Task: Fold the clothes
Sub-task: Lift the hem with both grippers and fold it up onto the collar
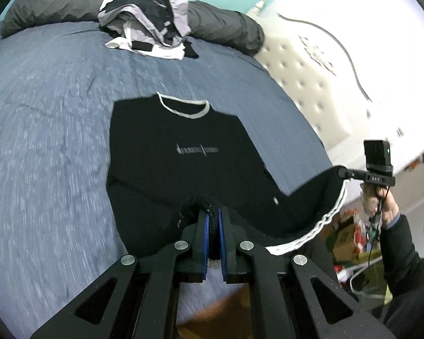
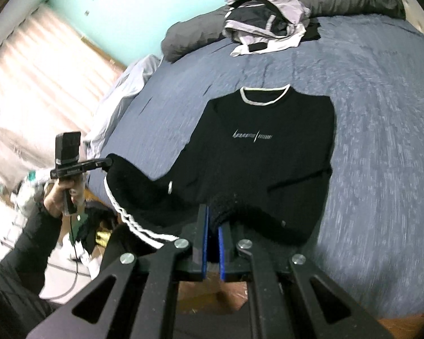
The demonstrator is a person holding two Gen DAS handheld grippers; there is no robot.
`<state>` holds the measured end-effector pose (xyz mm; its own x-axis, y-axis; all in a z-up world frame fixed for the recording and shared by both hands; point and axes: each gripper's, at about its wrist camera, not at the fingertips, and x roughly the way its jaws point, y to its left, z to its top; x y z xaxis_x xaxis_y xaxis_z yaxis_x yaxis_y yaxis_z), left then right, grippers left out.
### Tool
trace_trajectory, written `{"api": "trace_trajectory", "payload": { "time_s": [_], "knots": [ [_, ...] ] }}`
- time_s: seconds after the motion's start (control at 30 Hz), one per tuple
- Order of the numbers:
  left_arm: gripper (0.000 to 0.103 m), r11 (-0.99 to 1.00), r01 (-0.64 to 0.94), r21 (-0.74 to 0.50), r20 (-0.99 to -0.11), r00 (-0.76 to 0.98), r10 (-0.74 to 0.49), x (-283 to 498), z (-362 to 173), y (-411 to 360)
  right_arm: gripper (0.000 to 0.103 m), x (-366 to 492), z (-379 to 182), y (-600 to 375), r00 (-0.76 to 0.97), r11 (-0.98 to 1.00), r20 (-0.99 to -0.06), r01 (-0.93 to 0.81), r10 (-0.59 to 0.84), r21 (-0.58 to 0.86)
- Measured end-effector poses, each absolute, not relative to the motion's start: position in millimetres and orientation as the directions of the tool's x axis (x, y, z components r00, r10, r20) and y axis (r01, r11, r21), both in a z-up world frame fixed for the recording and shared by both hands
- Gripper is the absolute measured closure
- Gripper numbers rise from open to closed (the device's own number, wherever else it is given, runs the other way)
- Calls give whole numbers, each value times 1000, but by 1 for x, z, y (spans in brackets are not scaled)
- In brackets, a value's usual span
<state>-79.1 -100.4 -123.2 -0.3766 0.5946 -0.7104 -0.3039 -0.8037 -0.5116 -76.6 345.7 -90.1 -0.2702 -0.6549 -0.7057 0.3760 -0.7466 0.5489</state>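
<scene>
Fig. Both grippers raising the near hem of a black sweater [image 1: 181, 152] spread face-up on the blue bedspread [image 1: 48, 118], collar away from me.

Left: my left gripper [image 1: 213, 223] is clamped on a bunch of the hem's left part, the knit pinched between the blue pads [image 1: 205, 240]. The sleeves appear already tucked in, so the body lies as a rectangle, its white-trimmed collar [image 1: 183, 107] toward the far side of the bed.

Centre: the hem hangs slack between my two grips, showing its white stripes [image 1: 319, 220]. I judge this to be the bottom-to-collar fold. To do it well I should draw both grips apart until the edge is taut, carry them forward level and together, and lay the hem square to the collar before releasing.

Right: my right gripper [image 2: 213, 220] is likewise closed on the hem's right part. Its view shows my left hand [image 2: 62, 195] holding the other tool.

Background: a heap of other clothes [image 1: 147, 25] lies at the far side, against a dark grey bolster [image 1: 56, 5].
</scene>
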Motion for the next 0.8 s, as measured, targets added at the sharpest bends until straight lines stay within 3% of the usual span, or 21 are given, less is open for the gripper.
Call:
{"api": "trace_trajectory", "payload": {
  "time_s": [0.47,0.8],
  "knots": [
    [96,-819,-99,-565,-747,-360,558,-314,-227,-117,98,-308,-174,369,-265,-795,-752,127,-604,594],
    [93,-808,35,-588,-758,-374,535,-386,-301,-127,97,-405,-258,389,-274,-789,-767,-45,-580,612]
  ]
}}
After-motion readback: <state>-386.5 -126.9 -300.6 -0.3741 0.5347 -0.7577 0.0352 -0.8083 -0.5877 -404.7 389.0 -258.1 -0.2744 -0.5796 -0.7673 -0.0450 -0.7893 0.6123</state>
